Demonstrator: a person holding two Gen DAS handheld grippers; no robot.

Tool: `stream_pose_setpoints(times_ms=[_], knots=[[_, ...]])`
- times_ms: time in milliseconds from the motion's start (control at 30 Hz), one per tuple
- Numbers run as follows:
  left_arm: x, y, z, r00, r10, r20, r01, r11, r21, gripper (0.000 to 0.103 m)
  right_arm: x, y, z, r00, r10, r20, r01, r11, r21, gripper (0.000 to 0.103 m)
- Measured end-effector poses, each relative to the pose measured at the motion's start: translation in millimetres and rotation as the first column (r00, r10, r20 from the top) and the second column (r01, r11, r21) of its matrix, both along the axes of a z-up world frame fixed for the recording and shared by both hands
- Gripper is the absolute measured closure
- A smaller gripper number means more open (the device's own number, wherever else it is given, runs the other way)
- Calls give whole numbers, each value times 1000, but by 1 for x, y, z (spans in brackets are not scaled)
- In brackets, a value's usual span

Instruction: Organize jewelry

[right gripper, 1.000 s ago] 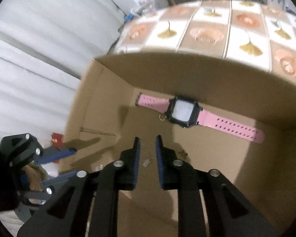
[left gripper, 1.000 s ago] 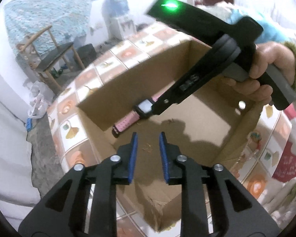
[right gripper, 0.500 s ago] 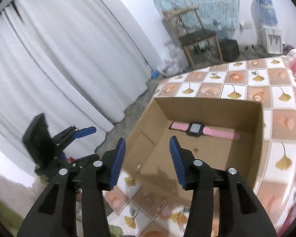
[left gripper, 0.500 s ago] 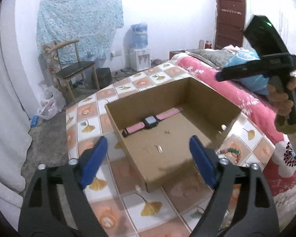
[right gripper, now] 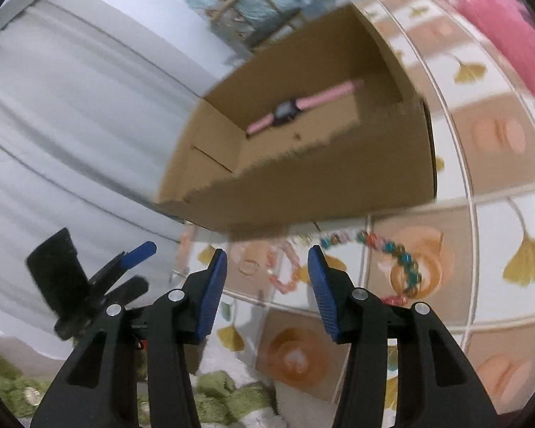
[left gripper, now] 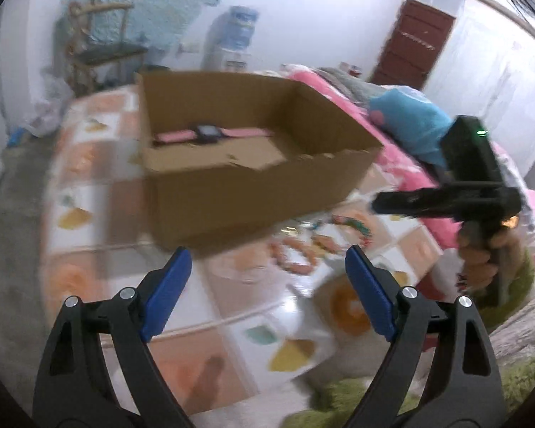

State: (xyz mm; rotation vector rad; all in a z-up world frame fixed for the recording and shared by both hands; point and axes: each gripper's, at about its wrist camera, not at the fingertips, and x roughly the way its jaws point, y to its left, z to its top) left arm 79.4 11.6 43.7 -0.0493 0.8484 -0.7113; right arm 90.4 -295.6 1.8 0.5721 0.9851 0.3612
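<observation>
An open cardboard box [left gripper: 253,178] stands on the table with a pink-strapped watch [left gripper: 210,133] lying inside it. In front of the box lie an orange-pink bead bracelet [right gripper: 285,278], a multicoloured bead bracelet [right gripper: 392,249] and a small ring [right gripper: 249,267]. My left gripper [left gripper: 267,253] hovers wide open over the tiles near the bracelets and holds nothing. My right gripper [right gripper: 267,253] is above the orange-pink bracelet, its jaws closing with nothing between them. A hand [left gripper: 481,253] holds the right gripper [left gripper: 378,205] at the right of the left wrist view.
The table [left gripper: 89,214] has a cloth of orange and leaf-printed squares. Green fuzzy fabric [left gripper: 339,399] lies at its near edge. A pink bedspread [left gripper: 403,164] is to the right, a white curtain [right gripper: 71,125] to the left, and a chair [left gripper: 100,50] behind.
Both grippers came up out of the box and back to the jewellery in front of it. Their jaws went from nearly shut to open, the left very wide.
</observation>
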Motion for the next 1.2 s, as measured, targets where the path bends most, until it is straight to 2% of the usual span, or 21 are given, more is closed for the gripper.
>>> stream_pose_setpoints(times_ms=[67,167,267,333,467,567,633,700,767,900,1200], knots=[[1,-17,-12,999,-37,-18,36,999,-11,21,7,8,-9,1000,0,-23,-1,999,-47,70],[6,-39,-27,997,-73,-17,73,997,21,36,15,22,-18,999,3,-34,-9,980,-198,76],[13,-61,-37,992,-122,-13,122,992,36,54,18,34,-24,999,28,-31,-36,951,-307,79],[15,-74,-42,986,-169,-5,169,985,45,58,20,41,-27,998,43,-36,-53,927,-372,79],[14,-95,-52,970,-241,-27,242,969,55,60,21,47,-34,996,64,-59,-82,927,-367,79],[15,-106,-62,967,-251,-42,254,962,101,60,22,52,-43,994,70,-81,-98,898,-429,80],[16,-111,-70,968,-245,-52,250,958,140,65,19,54,-46,994,75,-77,-102,889,-446,84],[18,-113,-76,971,-229,-62,237,953,189,74,19,56,-47,994,80,-75,-106,874,-474,90],[18,-113,-78,973,-224,-47,229,953,200,78,14,55,-49,995,78,-70,-102,868,-485,91],[22,-106,-79,979,-197,-60,205,956,210,93,9,43,-48,996,49,-69,-78,862,-501,91],[16,-64,-76,992,-100,-79,116,964,241,94,4,20,-52,995,-58,-76,9,849,-529,91]])
